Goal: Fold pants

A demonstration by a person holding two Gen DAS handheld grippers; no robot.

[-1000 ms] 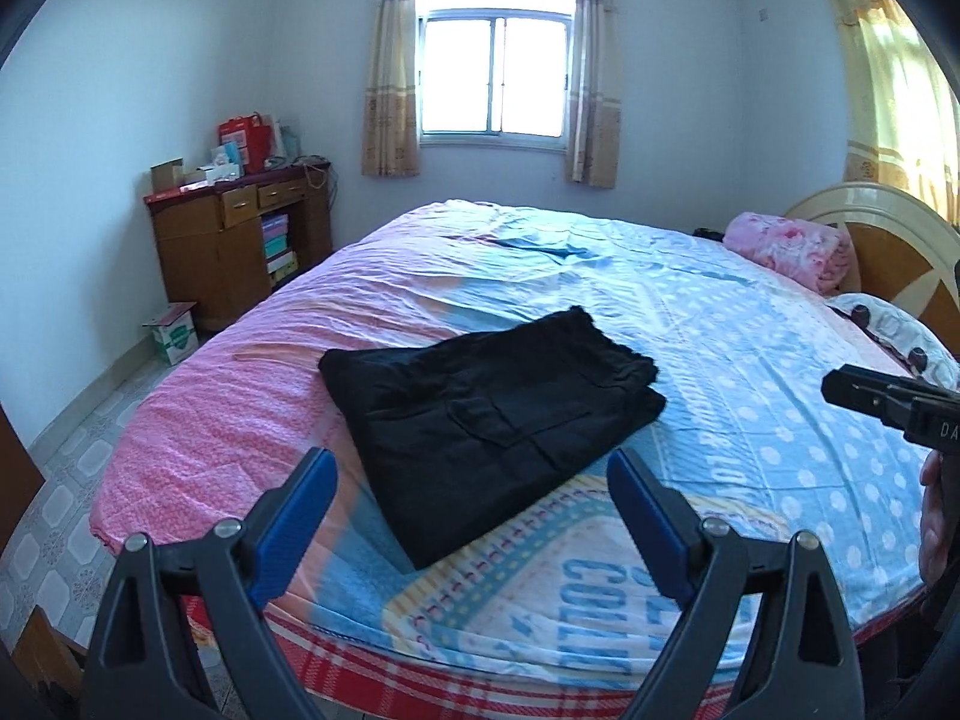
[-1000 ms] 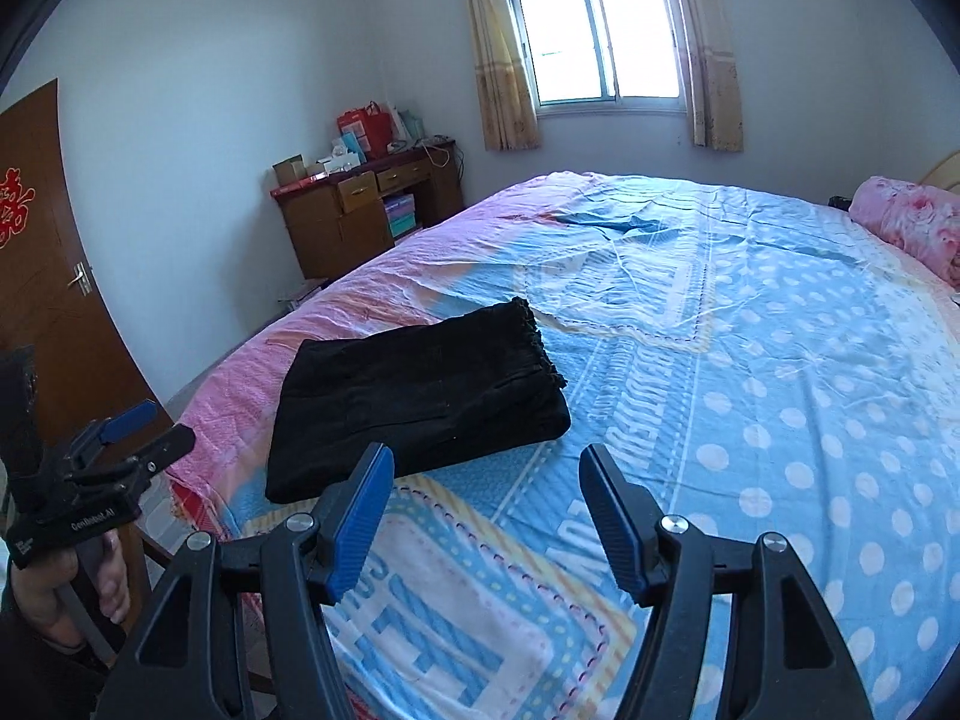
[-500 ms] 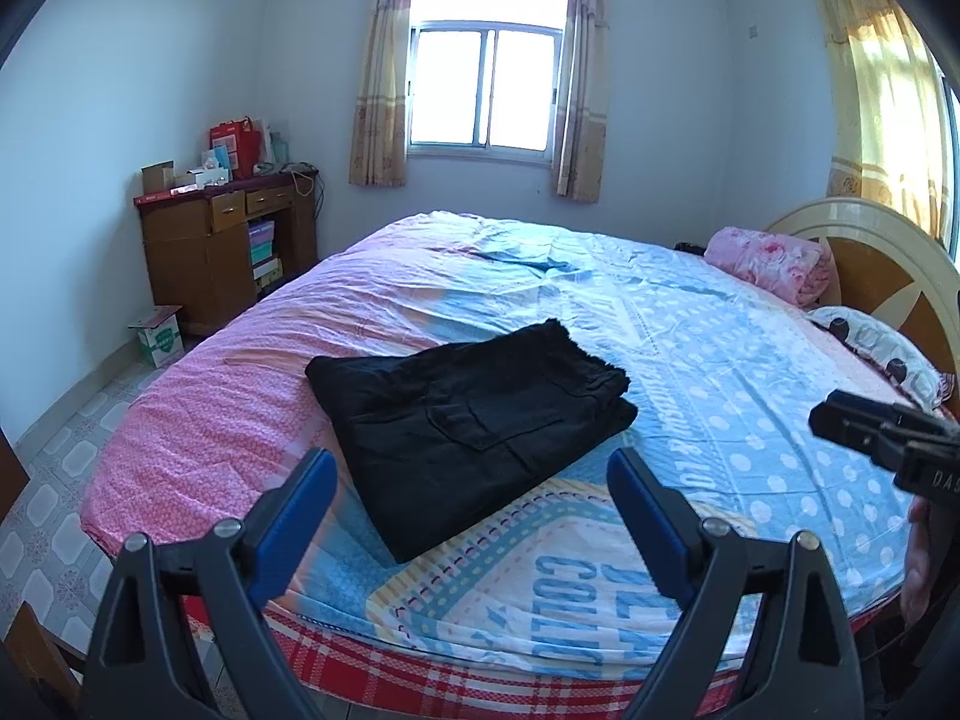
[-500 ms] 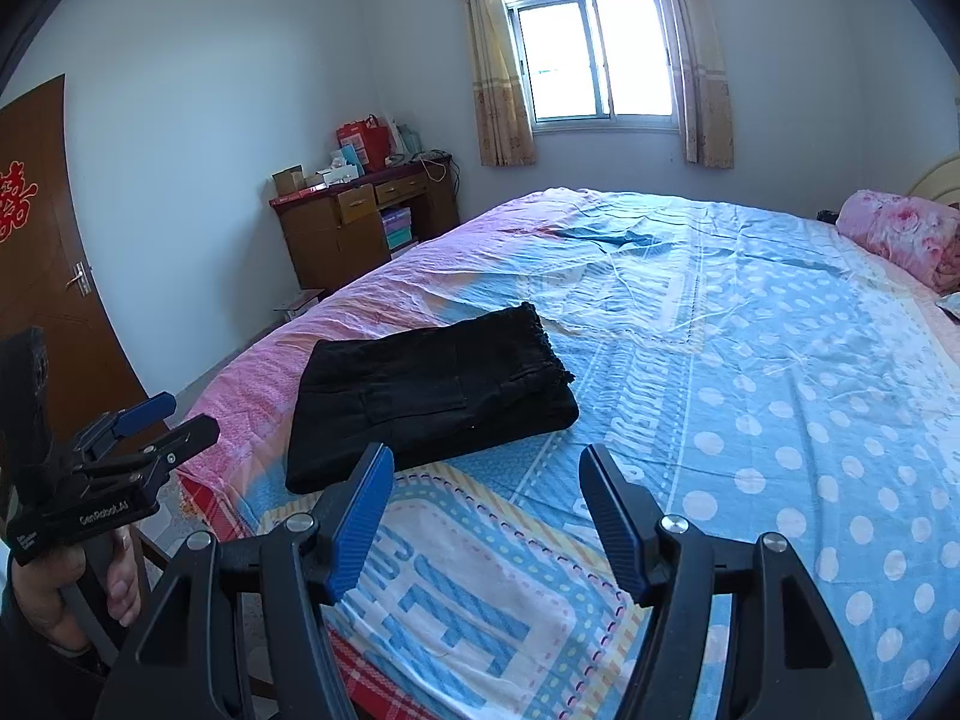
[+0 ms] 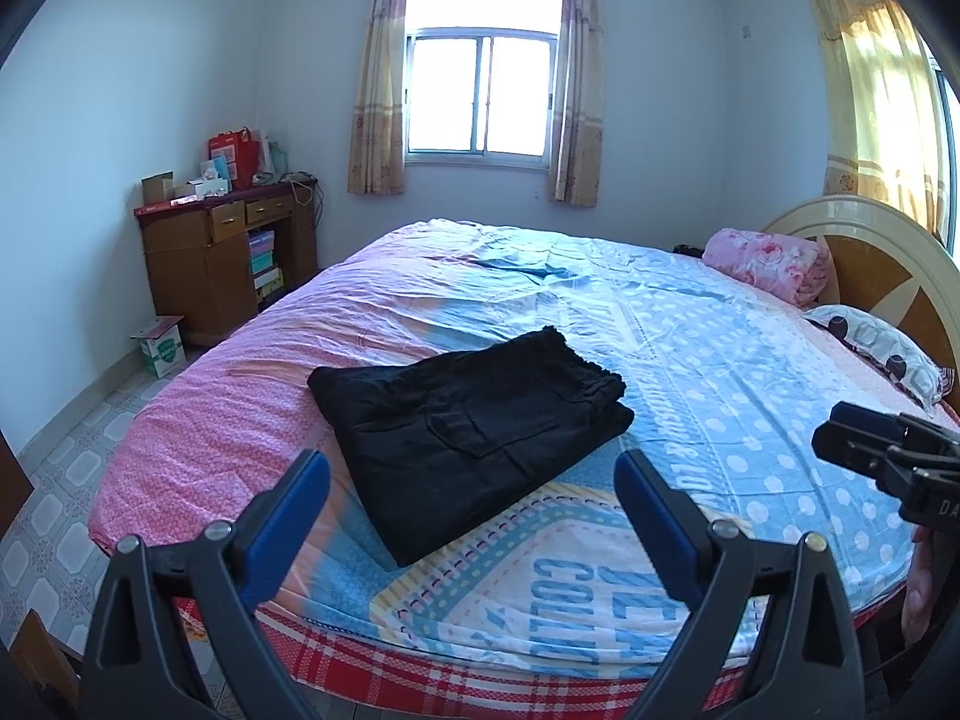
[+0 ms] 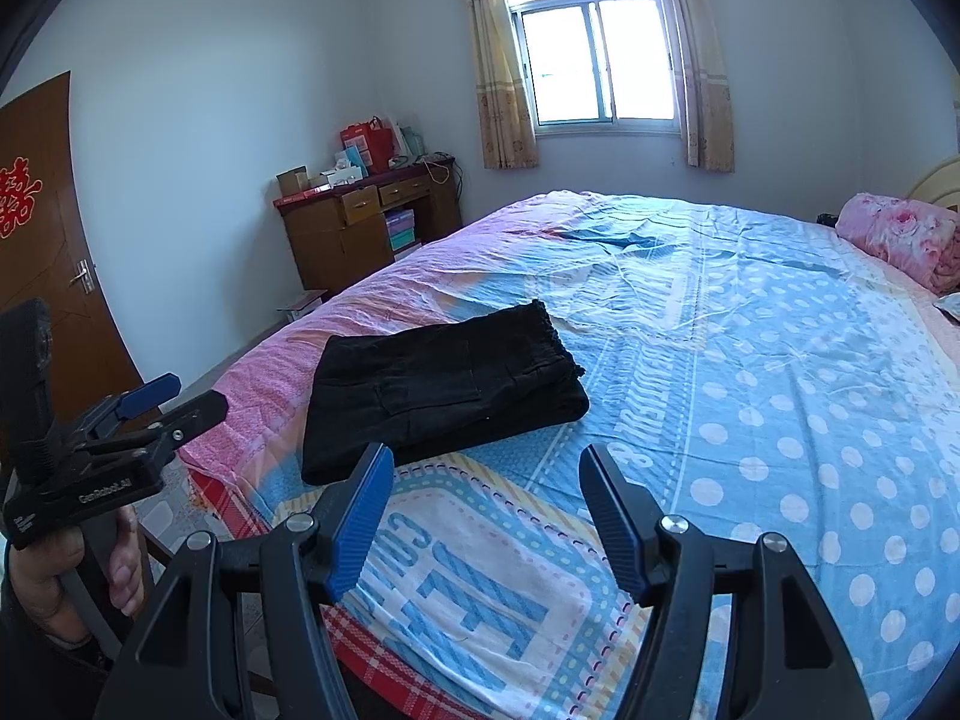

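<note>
Black pants point(image 5: 468, 426) lie folded into a flat rectangle near the foot corner of the bed point(image 5: 720, 396); they also show in the right wrist view point(image 6: 444, 390). My left gripper point(image 5: 471, 471) is open and empty, held back from the bed's edge, apart from the pants. My right gripper point(image 6: 483, 459) is open and empty, also off the bed's edge. The right gripper shows at the right of the left wrist view point(image 5: 888, 462). The left gripper shows at the left of the right wrist view point(image 6: 162, 402).
The bed has a pink and blue dotted cover. A rolled pink blanket point(image 5: 768, 261) and a pillow point(image 5: 876, 354) lie by the headboard point(image 5: 876, 258). A wooden desk point(image 5: 222, 258) stands at the far left wall, a box point(image 5: 159, 345) on the floor beside it. A brown door point(image 6: 42, 252) stands left.
Both grippers have pulled back and away from the bed, so the pants look smaller and farther. The pants have not moved. Both grippers stay open.
</note>
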